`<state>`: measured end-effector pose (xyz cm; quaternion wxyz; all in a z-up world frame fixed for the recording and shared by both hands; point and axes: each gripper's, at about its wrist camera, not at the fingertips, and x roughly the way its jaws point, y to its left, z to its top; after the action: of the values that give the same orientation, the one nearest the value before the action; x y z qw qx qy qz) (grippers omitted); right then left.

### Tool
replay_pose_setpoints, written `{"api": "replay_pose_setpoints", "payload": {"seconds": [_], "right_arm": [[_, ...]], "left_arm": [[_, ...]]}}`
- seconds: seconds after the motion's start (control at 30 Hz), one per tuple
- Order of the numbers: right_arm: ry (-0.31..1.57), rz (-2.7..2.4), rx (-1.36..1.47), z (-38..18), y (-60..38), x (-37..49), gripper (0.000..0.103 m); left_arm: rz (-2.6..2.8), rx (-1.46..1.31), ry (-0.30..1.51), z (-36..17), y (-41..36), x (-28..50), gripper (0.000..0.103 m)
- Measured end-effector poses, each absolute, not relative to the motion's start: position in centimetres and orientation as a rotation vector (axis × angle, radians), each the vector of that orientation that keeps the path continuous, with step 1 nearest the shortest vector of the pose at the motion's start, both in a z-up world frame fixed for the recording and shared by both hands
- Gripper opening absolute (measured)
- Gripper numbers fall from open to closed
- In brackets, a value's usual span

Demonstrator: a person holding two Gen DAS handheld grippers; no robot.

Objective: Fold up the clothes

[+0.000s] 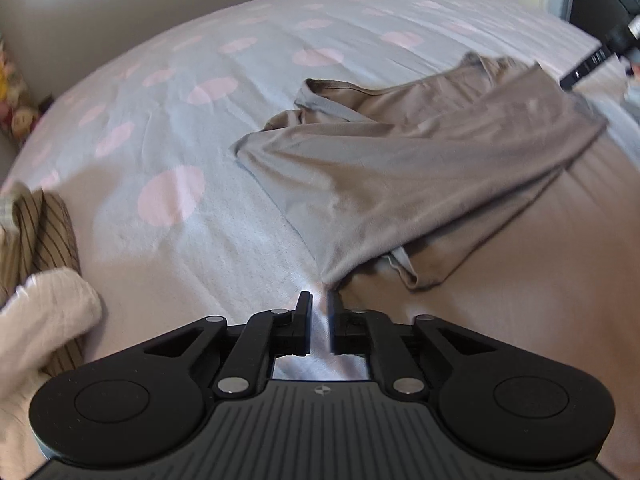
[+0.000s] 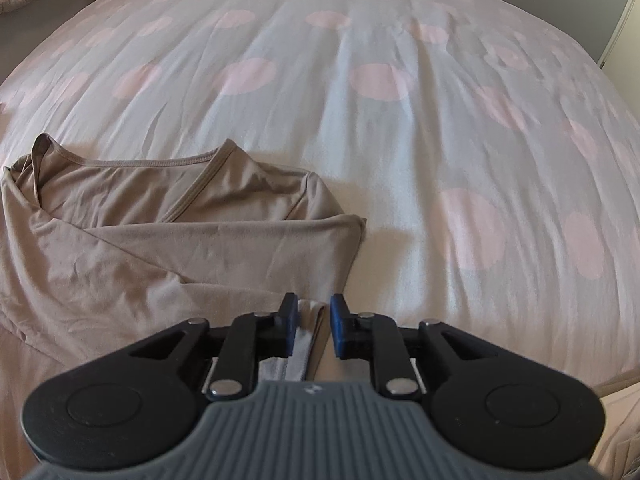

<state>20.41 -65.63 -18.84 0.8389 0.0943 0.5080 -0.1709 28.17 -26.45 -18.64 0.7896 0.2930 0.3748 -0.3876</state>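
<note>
At the far left of the left wrist view, a striped cloth (image 1: pixel 44 232) and a cream ribbed cloth (image 1: pixel 44 320) lie in a loose heap at the edge of the bed (image 1: pixel 240 20); they do not look folded. Further right, the taupe top (image 1: pixel 400 168) lies on the dotted bedcover (image 1: pixel 168 128), partly doubled over itself, with one flap across the body and the neckline still showing; so the folding seems to be in the middle, with more folds left. The left gripper (image 1: pixel 320 320) hovers low just before the near corner of the top; its jaws stand a little apart and hold nothing. In the right wrist view, the right gripper (image 2: pixel 314 326) points along the right edge of the top; its jaws are apart, with a hem lying between them, not yet pinched.
</note>
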Motion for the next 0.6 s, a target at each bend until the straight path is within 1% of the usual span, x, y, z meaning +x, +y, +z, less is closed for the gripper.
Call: {"api": "replay_pose_setpoints", "payload": {"seconds": [0.1,0.17,0.23,0.27,0.3,0.37,0.43,0.47,0.5,0.53,0.6], "right_arm": [[1.08,-0.361,0.203,-19.2,-65.3,20.2,0.02],[1.076,-0.364,0.208,-19.3,-65.2,20.2,0.023],[1.06,-0.369,0.216,-19.4,-65.3,20.3,0.025],[1.054,-0.372,0.226,-19.3,-65.4,20.4,0.025],[1.048,-0.374,0.237,-19.3,-65.4,20.6,0.025],[1.045,-0.376,0.244,-19.3,-65.6,20.8,0.025],[1.056,-0.377,0.234,-19.5,-65.6,21.1,0.024],[1.069,-0.374,0.24,-19.9,-65.6,21.3,0.022],[1.081,-0.375,0.247,-20.2,-65.6,21.4,0.006],[1.085,-0.382,0.244,-20.3,-65.5,21.4,0.004],[1.065,-0.403,0.213,-20.0,-65.2,21.1,0.003]], "left_arm": [[-0.871,0.69,0.726,-18.6,-27.0,27.0,0.026],[-0.882,0.732,0.671,-18.8,-27.6,26.4,0.029],[-0.874,0.76,0.658,-19.3,-28.2,26.3,0.029],[-0.873,0.757,0.676,-19.5,-28.3,26.5,0.028],[-0.872,0.748,0.694,-19.7,-28.4,26.7,0.021],[-0.869,0.71,0.726,-19.8,-28.2,27.3,0.015],[-0.85,0.681,0.748,-19.7,-28.0,27.7,0.007],[-0.843,0.672,0.754,-19.7,-27.8,27.9,0.005],[-0.836,0.664,0.761,-19.6,-27.7,28.0,0.004],[-0.829,0.656,0.767,-19.6,-27.5,28.2,0.004],[-0.822,0.647,0.776,-19.5,-27.4,28.3,0.003]]}}
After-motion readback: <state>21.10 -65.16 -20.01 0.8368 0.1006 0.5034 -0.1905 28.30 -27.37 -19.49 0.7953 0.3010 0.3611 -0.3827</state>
